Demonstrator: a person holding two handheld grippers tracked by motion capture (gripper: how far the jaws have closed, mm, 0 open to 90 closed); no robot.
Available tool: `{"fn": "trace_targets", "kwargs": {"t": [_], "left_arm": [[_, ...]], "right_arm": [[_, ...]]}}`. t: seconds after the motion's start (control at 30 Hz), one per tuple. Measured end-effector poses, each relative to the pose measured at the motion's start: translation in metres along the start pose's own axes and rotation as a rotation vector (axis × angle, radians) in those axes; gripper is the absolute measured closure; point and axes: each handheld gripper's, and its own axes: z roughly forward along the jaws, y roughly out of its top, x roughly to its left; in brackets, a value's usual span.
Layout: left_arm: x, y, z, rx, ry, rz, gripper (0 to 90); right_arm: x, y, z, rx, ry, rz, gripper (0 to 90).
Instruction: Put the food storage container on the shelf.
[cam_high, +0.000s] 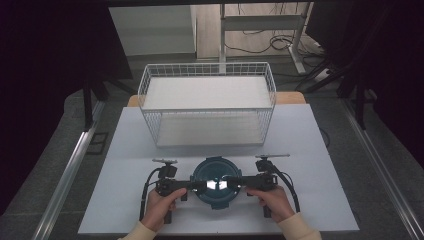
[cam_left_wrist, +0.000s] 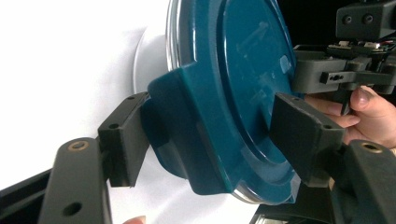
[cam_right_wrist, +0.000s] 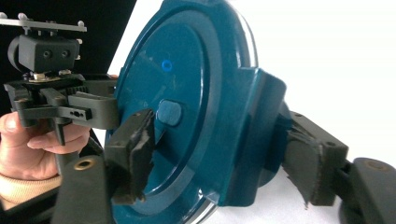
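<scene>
The teal round container (cam_high: 215, 183) sits at the near middle of the white table (cam_high: 310, 150), just in front of the white wire basket (cam_high: 207, 102), and both grippers are on it at once. The left gripper (cam_high: 192, 186) comes in from the left, its jaws spread wide around a side latch flap (cam_left_wrist: 180, 126), one pad outside the flap, the other on the lid (cam_left_wrist: 252, 65). The right gripper (cam_high: 235, 181) mirrors it from the right, jaws straddling the opposite flap (cam_right_wrist: 257, 135) the same way. Whether either is truly pinching, I cannot tell. Each hand (cam_high: 160, 207) grips its handle.
</scene>
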Motion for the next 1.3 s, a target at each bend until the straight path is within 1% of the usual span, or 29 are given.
{"fn": "trace_targets", "kwargs": {"t": [0.07,0.17,0.2,0.23,0.3,0.33,0.4,0.47,0.5,0.6,0.63,0.77,0.9,0.97,1.0,1.03,1.07,1.13,1.17,1.2,1.23,1.27,1.3], "left_arm": [[-0.002,-0.001,-0.001,-0.007,0.005,0.007,32.2],[-0.004,-0.003,-0.003,-0.014,0.008,0.016,33.9],[-0.004,-0.004,-0.004,-0.02,0.005,0.017,35.1],[-0.005,-0.008,-0.006,-0.037,-0.002,0.015,36.1],[-0.006,-0.011,-0.008,-0.054,-0.001,0.016,37.1],[-0.006,-0.011,-0.008,-0.054,-0.001,0.016,37.4],[-0.009,-0.013,-0.009,-0.059,0.009,0.024,37.7],[-0.01,-0.013,-0.009,-0.064,0.01,0.025,38.3],[-0.011,-0.013,-0.011,-0.069,0.016,0.042,38.7],[-0.013,-0.013,-0.013,-0.078,0.019,0.05,40.8],[-0.015,-0.013,-0.015,-0.09,0.024,0.059,41.4],[-0.015,-0.013,-0.017,-0.101,0.028,0.065,41.5],[-0.016,-0.012,-0.019,-0.104,0.025,0.07,41.5],[-0.02,-0.011,-0.022,-0.111,0.021,0.083,41.5],[-0.02,-0.011,-0.022,-0.111,0.021,0.083,41.6],[-0.023,-0.011,-0.025,-0.115,0.021,0.091,41.6],[-0.027,-0.011,-0.029,-0.126,0.025,0.107,41.6],[-0.032,-0.01,-0.033,-0.136,0.026,0.124,41.7],[-0.032,-0.01,-0.033,-0.136,0.026,0.124,41.7],[-0.035,-0.009,-0.036,-0.143,0.026,0.135,41.7],[-0.038,-0.008,-0.04,-0.152,0.026,0.149,41.8],[-0.038,-0.008,-0.04,-0.152,0.026,0.149,41.9],[-0.042,-0.006,-0.043,-0.158,0.028,0.167,41.9]], "right_arm": [[0.0,-0.001,-0.002,-0.001,0.007,-0.005,32.9],[0.001,-0.003,-0.006,-0.016,0.015,-0.011,35.8],[0.001,-0.004,-0.007,-0.024,0.018,-0.011,36.4],[0.002,-0.005,-0.008,-0.031,0.021,-0.011,36.9],[0.003,-0.007,-0.009,-0.043,0.02,-0.025,37.3],[0.003,-0.007,-0.009,-0.043,0.02,-0.025,37.3],[0.006,-0.009,-0.01,-0.054,0.016,-0.041,37.6],[0.007,-0.009,-0.01,-0.059,0.018,-0.045,37.8],[0.007,-0.01,-0.011,-0.062,0.018,-0.047,38.5],[0.008,-0.01,-0.012,-0.073,0.019,-0.057,39.2],[0.009,-0.011,-0.013,-0.086,0.018,-0.065,40.0],[0.013,-0.012,-0.013,-0.091,0.012,-0.094,40.1],[0.016,-0.012,-0.013,-0.1,0.008,-0.105,40.1],[0.02,-0.011,-0.016,-0.116,0.003,-0.129,40.1],[0.02,-0.011,-0.016,-0.116,0.003,-0.129,40.1],[0.022,-0.011,-0.017,-0.12,0.001,-0.139,40.1],[0.028,-0.01,-0.02,-0.13,0.004,-0.161,40.1],[0.034,-0.009,-0.023,-0.146,0.005,-0.184,40.1],[0.034,-0.009,-0.023,-0.146,0.005,-0.184,40.1],[0.036,-0.009,-0.025,-0.153,0.004,-0.196,40.1],[0.041,-0.007,-0.028,-0.167,0.006,-0.22,40.2],[0.041,-0.007,-0.028,-0.167,0.006,-0.22,40.2],[0.046,-0.006,-0.03,-0.179,0.006,-0.239,40.2]]}}
